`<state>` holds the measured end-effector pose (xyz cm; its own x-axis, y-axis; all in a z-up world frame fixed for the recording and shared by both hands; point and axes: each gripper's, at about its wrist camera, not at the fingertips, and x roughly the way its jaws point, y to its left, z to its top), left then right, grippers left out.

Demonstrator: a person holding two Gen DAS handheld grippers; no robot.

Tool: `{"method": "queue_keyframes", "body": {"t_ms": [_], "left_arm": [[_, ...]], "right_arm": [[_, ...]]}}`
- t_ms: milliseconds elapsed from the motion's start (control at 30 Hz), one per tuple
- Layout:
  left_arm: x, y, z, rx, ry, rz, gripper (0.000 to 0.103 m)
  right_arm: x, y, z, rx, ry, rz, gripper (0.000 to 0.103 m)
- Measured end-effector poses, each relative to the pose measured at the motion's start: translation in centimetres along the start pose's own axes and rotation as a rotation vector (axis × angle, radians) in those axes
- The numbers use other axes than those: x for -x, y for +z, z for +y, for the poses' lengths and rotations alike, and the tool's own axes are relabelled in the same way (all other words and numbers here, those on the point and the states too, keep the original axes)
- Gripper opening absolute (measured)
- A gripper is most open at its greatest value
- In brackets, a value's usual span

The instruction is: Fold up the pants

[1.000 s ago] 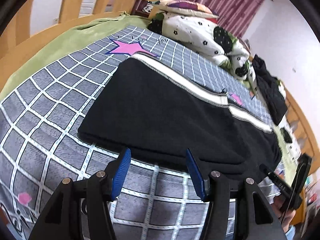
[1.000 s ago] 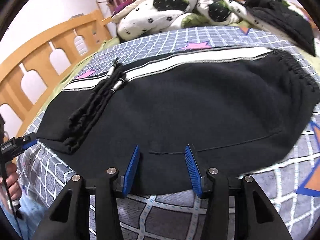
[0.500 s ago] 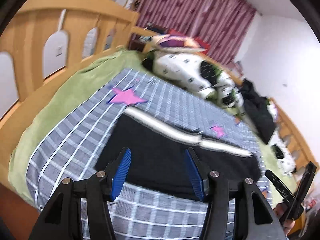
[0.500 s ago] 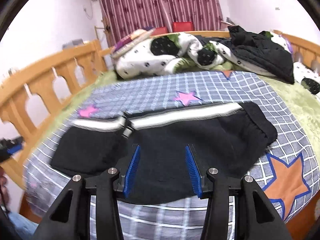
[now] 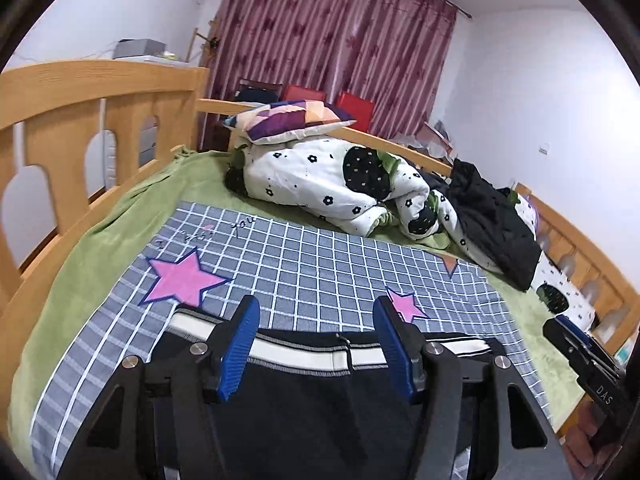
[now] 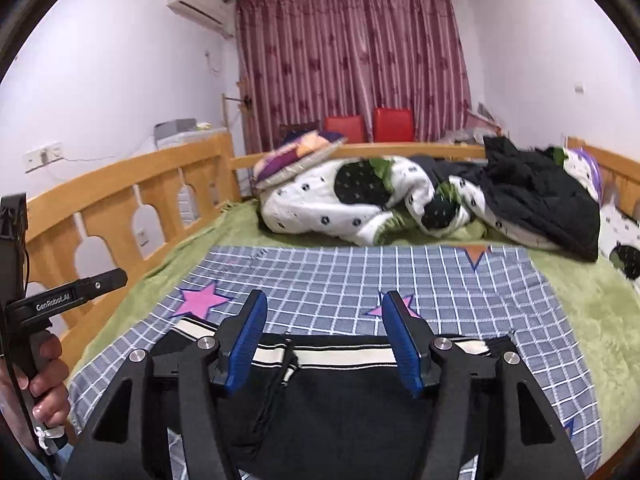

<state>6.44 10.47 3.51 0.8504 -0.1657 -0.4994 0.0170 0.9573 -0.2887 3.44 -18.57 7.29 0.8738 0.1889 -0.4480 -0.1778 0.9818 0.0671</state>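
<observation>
I have both grippers lifted clear of the bed, and neither holds anything. The left gripper point(image 5: 316, 344) has its jaws spread wide, released, with only air between the blue pads point(image 5: 236, 350). The right gripper point(image 6: 324, 340) is the same, jaws apart and empty.

The pants point(image 5: 304, 400) lie flat on the checked sheet point(image 5: 320, 256) at 6 o'clock in both views, directly under my fingers. They look folded lengthwise already, with the white stripe point(image 5: 300, 354) running along the far edge from 9 to 3 o'clock and a drawstring point(image 6: 286, 360) lying across the fabric just left of centre in the right view.

I judge this as the pause between folds: one fold seems done, the crosswise fold is not.

Next I would bring each gripper down to one short end of the pants, pinch both layers together at the corners, and carry that end over to meet the other. The quilt point(image 5: 332, 184) and dark jacket point(image 5: 492, 220) at 12 to 2 o'clock sit well apart, no obstacle.
</observation>
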Motion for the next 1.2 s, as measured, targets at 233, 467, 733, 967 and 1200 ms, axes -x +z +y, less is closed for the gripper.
{"method": "queue_keyframes", "body": {"t_ms": [233,467,733,967,1200], "left_arm": [[-7.6,-4.2,3.8,0.103,0.037,0.238,0.055],[-9.4,-4.5,3.9,-0.013,0.140,0.239,0.057],[-10.0,-4.9,4.5,-0.082,0.219,0.220,0.057],[-9.8,-4.6,5.1,-0.028,0.218,0.208,0.057],[-8.0,-4.8,5.8,-0.011,0.231,0.180,0.057]], "right_arm": [[-8.4,-5.5,-2.8,-0.011,-0.004,0.130,0.057],[-13.2,-6.6,-4.6,-0.081,0.024,0.261,0.050],[-16.7,-8.0,-5.7,-0.136,0.003,0.347,0.050],[-17.4,-8.7,-5.1,-0.106,-0.045,0.375,0.050],[-15.8,-8.7,-6.2,-0.156,-0.056,0.341,0.050]]}}
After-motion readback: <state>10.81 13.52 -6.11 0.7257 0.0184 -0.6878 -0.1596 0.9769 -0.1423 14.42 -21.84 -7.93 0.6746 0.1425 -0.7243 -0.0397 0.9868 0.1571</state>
